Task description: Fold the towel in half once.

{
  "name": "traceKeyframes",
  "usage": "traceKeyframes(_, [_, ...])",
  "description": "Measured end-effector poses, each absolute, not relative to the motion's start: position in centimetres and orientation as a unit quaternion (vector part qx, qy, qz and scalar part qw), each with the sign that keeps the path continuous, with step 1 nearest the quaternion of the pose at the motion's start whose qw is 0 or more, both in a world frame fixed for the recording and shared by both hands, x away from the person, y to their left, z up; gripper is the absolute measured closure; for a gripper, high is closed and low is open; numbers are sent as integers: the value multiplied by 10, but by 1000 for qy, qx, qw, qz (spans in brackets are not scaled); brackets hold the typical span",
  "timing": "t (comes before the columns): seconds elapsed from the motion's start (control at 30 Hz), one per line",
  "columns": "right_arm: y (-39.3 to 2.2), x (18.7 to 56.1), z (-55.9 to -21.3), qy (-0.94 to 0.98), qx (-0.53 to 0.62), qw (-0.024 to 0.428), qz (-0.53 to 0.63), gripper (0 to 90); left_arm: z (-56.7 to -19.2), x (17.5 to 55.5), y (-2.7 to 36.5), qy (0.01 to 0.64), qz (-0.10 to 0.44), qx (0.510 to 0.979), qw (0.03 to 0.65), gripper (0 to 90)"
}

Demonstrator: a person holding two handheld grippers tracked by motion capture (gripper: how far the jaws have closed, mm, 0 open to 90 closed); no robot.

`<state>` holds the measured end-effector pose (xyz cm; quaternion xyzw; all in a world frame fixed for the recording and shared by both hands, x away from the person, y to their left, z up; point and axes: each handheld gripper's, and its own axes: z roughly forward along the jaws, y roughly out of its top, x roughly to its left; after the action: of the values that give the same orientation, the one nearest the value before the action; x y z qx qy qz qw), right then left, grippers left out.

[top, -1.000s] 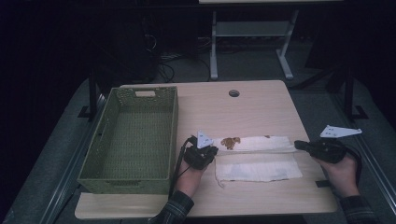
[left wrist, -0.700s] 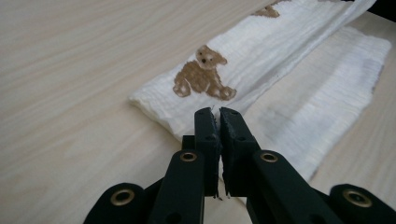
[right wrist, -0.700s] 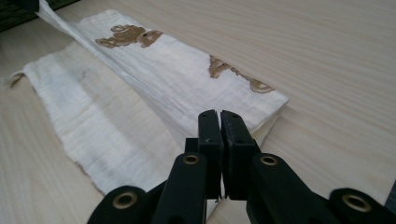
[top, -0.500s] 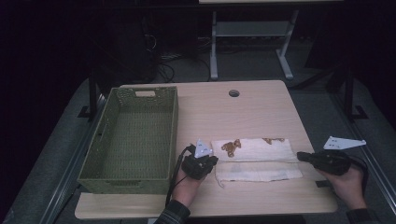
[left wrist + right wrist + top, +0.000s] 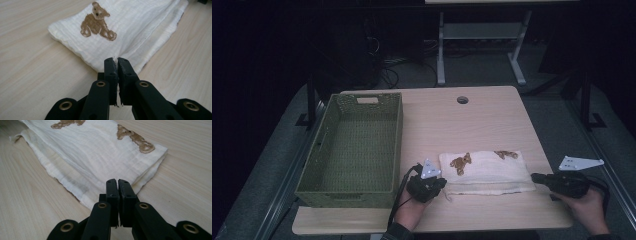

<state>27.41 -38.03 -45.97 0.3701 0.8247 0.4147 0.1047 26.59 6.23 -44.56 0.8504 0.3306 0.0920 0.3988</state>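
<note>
We have the white muslin cloth [image 5: 486, 172] lying folded on the near half of the wooden table [image 5: 472, 120], just to the right of the green woven basket [image 5: 354, 145], and we are in the middle of folding it. Our left gripper [image 5: 439, 184] sits at the cloth's near left corner. In the left gripper view [image 5: 115, 62] its jaws are pressed almost together, with a thin white edge of fabric caught between the pads, so we judge it is pinching that corner. Our right gripper [image 5: 537, 177] is at the near right corner. Its jaws [image 5: 117, 182] are equally tight in the right gripper view and lie over the cloth's edge, though here we cannot see fabric between them as plainly.

Holding both near corners keeps the long edge taut and straight between our hands, which is why the grippers mirror each other at opposite ends. The printed teddy bears (one [image 5: 98, 21] by the left end, another [image 5: 506, 154] toward the far right) face up on the top layer, and a lower layer [image 5: 62, 180] with a darker hem peeks out along the near side.

The basket stands empty just beside our left hand [image 5: 411, 212], likely the place for the finished bundle.
</note>
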Motion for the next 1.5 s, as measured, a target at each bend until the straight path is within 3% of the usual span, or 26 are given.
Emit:
traceKeyframes(0.5, [-382,263,-467,837,367,96,395,856,-455,263,56,318,66,870,371,847])
traceKeyframes(0.6, [-384,264,-464,832,363,92,410,685,-451,265,59,320,71,864,383,724])
traceKeyframes(0.67, [-386,267,-460,818,368,87,432,621,-446,268,60,322,76,857,396,649])
traceKeyframes(0.9, [-380,289,-451,810,370,111,441,610,-437,287,53,327,112,845,408,535])
traceKeyframes(1.2, [-374,323,-449,808,382,143,426,628,-438,324,49,358,152,825,410,529])
traceKeyframes(1.5, [-367,365,-462,812,395,135,409,657,-446,355,46,378,161,820,399,533])
